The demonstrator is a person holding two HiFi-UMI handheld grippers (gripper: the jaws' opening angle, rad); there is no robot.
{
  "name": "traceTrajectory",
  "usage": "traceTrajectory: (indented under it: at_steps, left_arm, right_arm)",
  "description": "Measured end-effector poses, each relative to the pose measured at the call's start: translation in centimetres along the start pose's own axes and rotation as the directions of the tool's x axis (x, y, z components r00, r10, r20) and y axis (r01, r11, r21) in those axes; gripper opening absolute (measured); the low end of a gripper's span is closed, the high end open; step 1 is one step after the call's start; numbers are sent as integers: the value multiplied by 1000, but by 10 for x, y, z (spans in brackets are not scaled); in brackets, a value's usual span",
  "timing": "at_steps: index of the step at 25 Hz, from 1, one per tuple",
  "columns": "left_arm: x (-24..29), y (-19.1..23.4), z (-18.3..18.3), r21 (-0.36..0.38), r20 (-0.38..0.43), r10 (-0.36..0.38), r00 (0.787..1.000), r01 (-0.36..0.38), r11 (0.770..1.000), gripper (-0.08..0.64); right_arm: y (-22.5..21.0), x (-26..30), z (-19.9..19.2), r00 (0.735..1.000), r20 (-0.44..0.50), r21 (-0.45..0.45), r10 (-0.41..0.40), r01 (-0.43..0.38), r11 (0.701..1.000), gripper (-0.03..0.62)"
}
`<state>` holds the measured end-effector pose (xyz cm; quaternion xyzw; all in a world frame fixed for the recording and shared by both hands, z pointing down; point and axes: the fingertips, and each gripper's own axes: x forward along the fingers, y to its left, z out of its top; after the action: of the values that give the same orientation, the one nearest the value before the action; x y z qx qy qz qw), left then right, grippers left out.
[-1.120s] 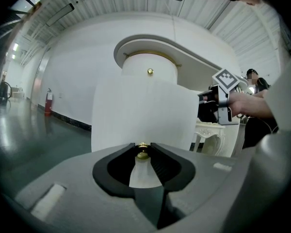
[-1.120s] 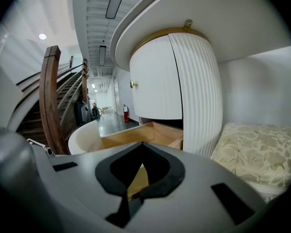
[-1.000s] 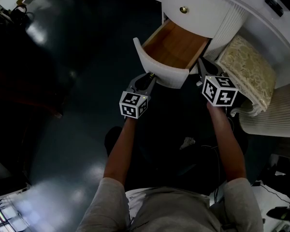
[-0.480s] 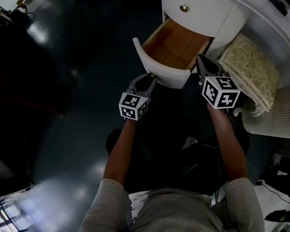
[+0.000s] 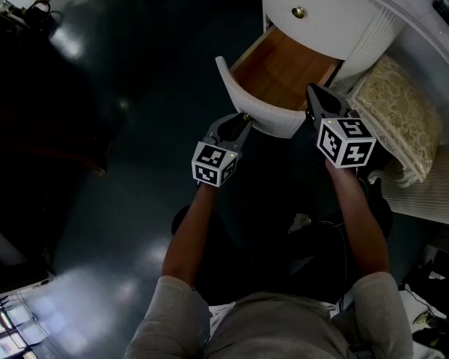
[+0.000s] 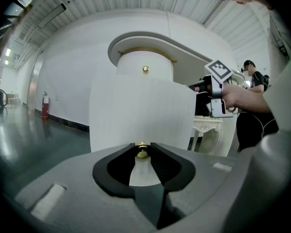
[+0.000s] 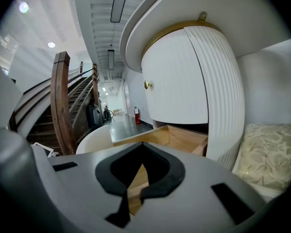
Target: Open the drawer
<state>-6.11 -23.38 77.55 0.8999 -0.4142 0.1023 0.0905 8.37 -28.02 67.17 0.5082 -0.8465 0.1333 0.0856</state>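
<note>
**White drawer stands out of the cabinet, brass knob pinched on the left**

White and curved, the drawer (image 5: 273, 120) is well out of the round cabinet (image 5: 325, 28) at the person's twelve o'clock, and you can look straight down onto its bare wooden bottom. The left gripper (image 5: 243, 120) is right up against the drawer front. In its own view the two black jaws close on the little brass knob (image 6: 142, 153), one pad on either side of it, with the white front filling the view behind. That is a firm pinch, and the gripper reaches in almost level from the six o'clock side of the drawer.

Over to the right gripper (image 5: 311, 90). It sits at the drawer's four o'clock, just beside the right-hand front corner, and I can't say whether it touches the wood. In the right gripper view its jaw tips meet in a point with nothing between them, and the open box of the drawer lies beyond.

Above the drawer a second knob (image 5: 298, 11) shines on the closed cabinet front. A pale patterned cushion (image 5: 400, 118) lies at two o'clock, close against the cabinet's ribbed side. The dark glossy floor (image 5: 135, 126) spreads away towards nine o'clock, and a wooden staircase (image 7: 63, 106) climbs at the far left of the right gripper view.
</note>
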Motion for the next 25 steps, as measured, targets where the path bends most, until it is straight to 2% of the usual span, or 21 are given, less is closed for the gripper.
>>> traceTrajectory:
  at_steps: [4, 8, 12, 20, 23, 25]
  left_arm:
    - [1, -1, -1, 21, -26, -18, 1000, 18, 1000, 103]
    - [-1, -2, 2, 102, -62, -81, 995, 87, 991, 103]
    - [-3, -2, -2, 159, -106, -119, 987, 135, 978, 103]
    - [-3, -3, -2, 136, -69, -110, 992, 119, 984, 103]
    - [-3, -1, -3, 156, -91, -52, 995, 66, 986, 104]
    - [-2, 2, -3, 169, -135, -1, 991, 24, 985, 106]
  right_arm:
    - [3, 3, 7, 1000, -1, -69, -8, 8, 998, 15]
    - [11, -6, 10, 1000, 8, -29, 15, -15, 999, 15]
    - [13, -17, 18, 1000, 29, -80, 4, -1, 997, 15]
    - [13, -13, 9, 1000, 3, -42, 17, -17, 999, 15]
    - [10, -10, 5, 1000, -21, -33, 4, -4, 999, 15]
    - [6, -9, 0, 999, -50, -35, -21, 20, 999, 15]
